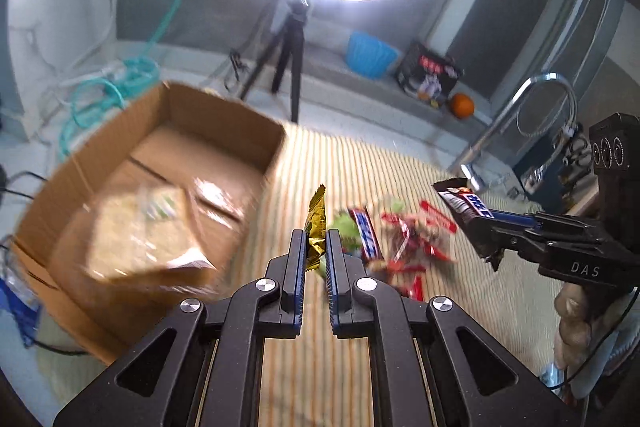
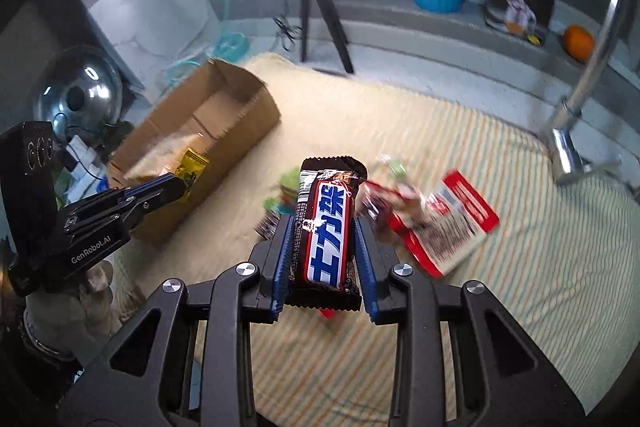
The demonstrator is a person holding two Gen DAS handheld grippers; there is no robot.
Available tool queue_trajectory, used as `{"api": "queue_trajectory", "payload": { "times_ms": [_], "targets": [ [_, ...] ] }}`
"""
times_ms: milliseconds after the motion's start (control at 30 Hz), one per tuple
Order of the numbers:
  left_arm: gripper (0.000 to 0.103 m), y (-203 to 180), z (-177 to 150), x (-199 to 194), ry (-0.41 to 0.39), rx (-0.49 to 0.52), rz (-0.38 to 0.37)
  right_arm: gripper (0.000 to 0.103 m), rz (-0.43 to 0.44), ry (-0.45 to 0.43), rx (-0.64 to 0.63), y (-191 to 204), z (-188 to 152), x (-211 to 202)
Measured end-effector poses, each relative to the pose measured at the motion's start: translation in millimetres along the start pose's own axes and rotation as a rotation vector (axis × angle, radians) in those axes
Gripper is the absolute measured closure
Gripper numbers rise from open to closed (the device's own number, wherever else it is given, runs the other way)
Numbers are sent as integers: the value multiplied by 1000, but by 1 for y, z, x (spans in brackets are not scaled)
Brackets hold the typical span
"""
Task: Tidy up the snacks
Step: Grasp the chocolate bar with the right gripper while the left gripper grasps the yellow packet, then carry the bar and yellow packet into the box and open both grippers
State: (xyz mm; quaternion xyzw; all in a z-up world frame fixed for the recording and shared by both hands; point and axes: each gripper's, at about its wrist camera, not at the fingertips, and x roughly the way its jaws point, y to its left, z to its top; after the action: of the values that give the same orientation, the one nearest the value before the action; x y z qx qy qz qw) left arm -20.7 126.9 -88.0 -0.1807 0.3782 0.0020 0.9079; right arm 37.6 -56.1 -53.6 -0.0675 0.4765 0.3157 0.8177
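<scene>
Here, in the left wrist view, we see our left claw (image 1: 316, 247) clamped on a gold snack packet (image 1: 316, 223), held beside the open cardboard box (image 1: 160, 187), with loose snacks (image 1: 400, 239) lying on the striped cloth (image 1: 360, 167). Next, in the right wrist view, our right claw (image 2: 324, 227) grips 1 brown chocolate bar (image 2: 326, 223) lengthwise above the red packets (image 2: 448, 223) on that cloth.
</scene>
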Motion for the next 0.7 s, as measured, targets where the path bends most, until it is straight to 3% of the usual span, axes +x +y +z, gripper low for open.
{"api": "queue_trajectory", "payload": {
  "times_ms": [300, 700],
  "targets": [
    [95, 45, 13, -28, -60, -57, 103, 72, 51, -53, -176, 71, 45, 22],
    [95, 99, 9, -35, -59, -143, 202, 72, 112, 6, -277, 130, 74, 84]
  ]
}}
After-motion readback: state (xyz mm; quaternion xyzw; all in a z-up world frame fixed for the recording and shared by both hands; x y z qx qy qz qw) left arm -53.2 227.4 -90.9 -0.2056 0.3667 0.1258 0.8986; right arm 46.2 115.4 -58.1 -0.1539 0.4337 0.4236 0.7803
